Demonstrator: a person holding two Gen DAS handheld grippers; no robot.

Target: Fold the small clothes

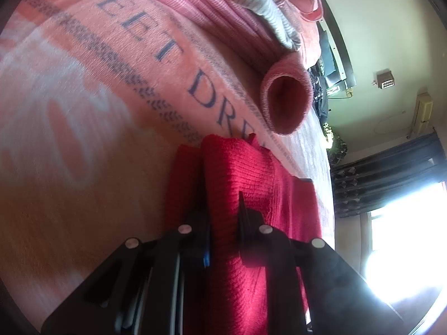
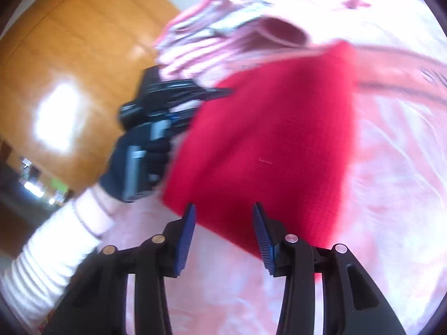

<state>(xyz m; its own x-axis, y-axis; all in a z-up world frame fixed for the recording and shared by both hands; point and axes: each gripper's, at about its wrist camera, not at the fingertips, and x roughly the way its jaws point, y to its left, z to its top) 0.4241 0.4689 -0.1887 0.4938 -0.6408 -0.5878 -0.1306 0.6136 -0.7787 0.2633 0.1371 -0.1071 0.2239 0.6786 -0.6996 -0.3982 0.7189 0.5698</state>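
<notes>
Two grippers work a red knit garment [image 2: 268, 145] over the pink blanket [image 1: 83, 89]: the left gripper [image 1: 223, 212] pinches a fold, while the right gripper [image 2: 223, 223] gapes, apparently just clear of its blurred near edge.

Pink clothes pile [image 1: 223, 14] crowds blanket [image 1: 83, 83] just behind red knit [image 2: 268, 139]; bare blanket open on near side.

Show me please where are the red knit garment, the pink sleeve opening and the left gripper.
red knit garment [image 2: 268, 139]: right wrist view, middle of the flat red panel.
pink sleeve opening [image 1: 287, 103]: left wrist view, inside the round cuff.
left gripper [image 1: 223, 217]: left wrist view, between its fingertips, on the pinched fabric.
</notes>
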